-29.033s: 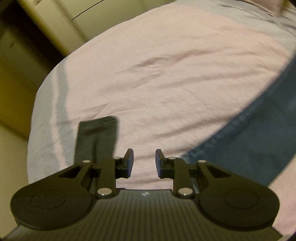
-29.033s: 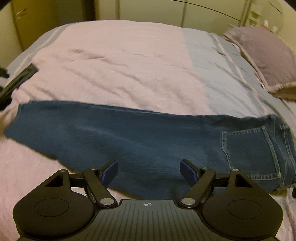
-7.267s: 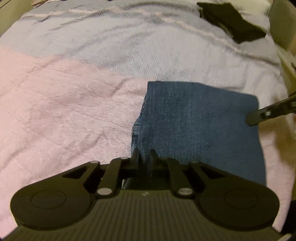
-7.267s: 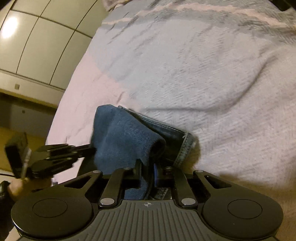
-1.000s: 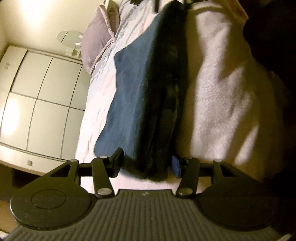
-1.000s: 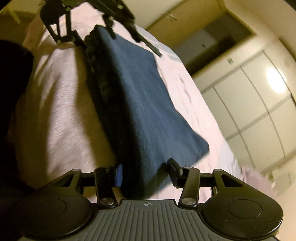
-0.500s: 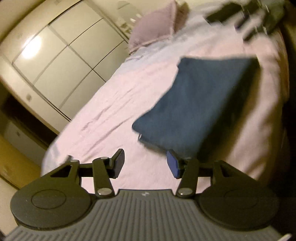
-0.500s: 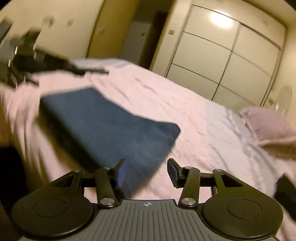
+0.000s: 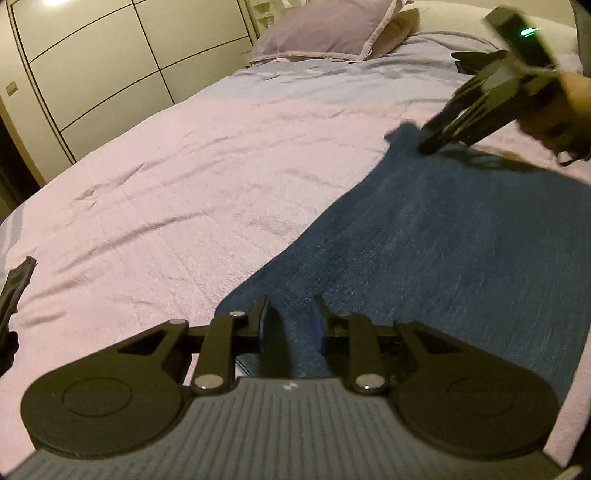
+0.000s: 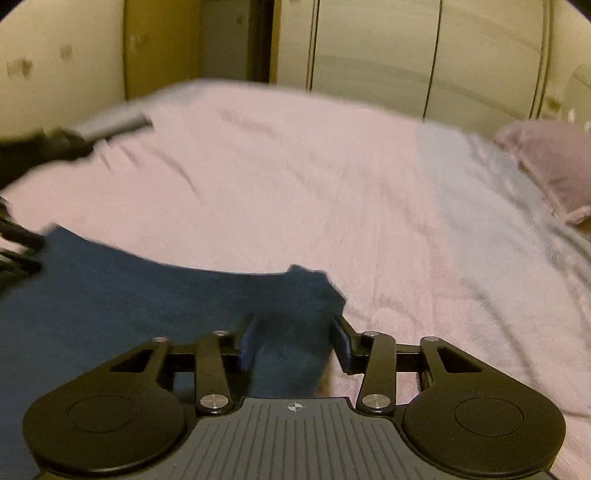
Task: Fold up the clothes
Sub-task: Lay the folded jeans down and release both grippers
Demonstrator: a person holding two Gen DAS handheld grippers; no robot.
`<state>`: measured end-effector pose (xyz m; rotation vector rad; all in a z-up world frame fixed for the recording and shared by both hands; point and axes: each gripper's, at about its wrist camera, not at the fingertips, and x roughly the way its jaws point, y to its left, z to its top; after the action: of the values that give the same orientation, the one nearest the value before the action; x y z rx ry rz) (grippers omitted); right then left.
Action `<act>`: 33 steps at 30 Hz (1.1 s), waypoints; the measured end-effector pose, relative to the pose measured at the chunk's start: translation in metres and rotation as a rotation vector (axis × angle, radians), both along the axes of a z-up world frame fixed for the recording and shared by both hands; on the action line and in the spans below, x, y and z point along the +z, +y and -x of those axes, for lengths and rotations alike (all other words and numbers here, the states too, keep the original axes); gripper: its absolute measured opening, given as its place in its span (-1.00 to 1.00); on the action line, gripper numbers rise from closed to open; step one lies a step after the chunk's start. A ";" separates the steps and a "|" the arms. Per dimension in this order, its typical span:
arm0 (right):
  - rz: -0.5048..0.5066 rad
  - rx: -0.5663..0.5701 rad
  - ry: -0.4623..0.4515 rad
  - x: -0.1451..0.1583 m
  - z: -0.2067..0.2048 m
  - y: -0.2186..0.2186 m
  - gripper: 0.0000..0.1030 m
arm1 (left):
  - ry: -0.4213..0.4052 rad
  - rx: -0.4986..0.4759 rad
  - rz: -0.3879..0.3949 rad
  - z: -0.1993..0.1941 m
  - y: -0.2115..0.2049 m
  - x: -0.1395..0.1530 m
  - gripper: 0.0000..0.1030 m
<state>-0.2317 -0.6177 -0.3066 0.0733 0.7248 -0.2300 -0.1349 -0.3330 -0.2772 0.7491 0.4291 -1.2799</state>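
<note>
As my left claw (image 9: 290,319) has just been closing on the folded jeans (image 9: 461,236) – right claw (image 10: 293,343) straddling a corner, closing too – a thin pinch could unfold them

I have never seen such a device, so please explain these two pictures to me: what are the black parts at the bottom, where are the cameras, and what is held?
There is no robot here. A person holds a hand tool with two jaws in each hand, and a wide-angle camera on each tool looks forward along the jaws. One picture is from the left gripper, the other from the right gripper; the black parts at the bottom are the tools themselves. In the left view you also see the other tool, held by a hand.

Folded jeans lie on a bed cover, pink and grey, with a pillow farther back. The left jaws have just been closing and appear to pinch one corner of the denim. The right jaws stand open around another corner.
</note>
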 end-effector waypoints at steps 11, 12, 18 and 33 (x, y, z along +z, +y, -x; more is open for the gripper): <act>-0.022 -0.025 -0.096 0.032 0.045 0.016 -0.10 | 0.026 0.049 0.075 -0.005 0.001 0.007 -0.59; -0.025 -0.014 -0.126 0.040 0.058 0.026 -0.10 | 0.031 0.058 0.092 -0.002 0.012 0.013 -0.59; -0.017 0.113 -0.175 0.050 0.130 0.107 -0.10 | 0.106 0.056 0.149 0.027 0.084 0.026 -0.59; -0.060 0.016 -0.210 0.021 0.192 0.158 -0.10 | 0.127 0.204 0.210 0.059 0.117 0.010 -0.62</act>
<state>-0.4232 -0.4599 -0.2860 0.1469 0.5229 -0.1822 -0.1943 -0.2162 -0.2668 0.4372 0.4540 -1.1630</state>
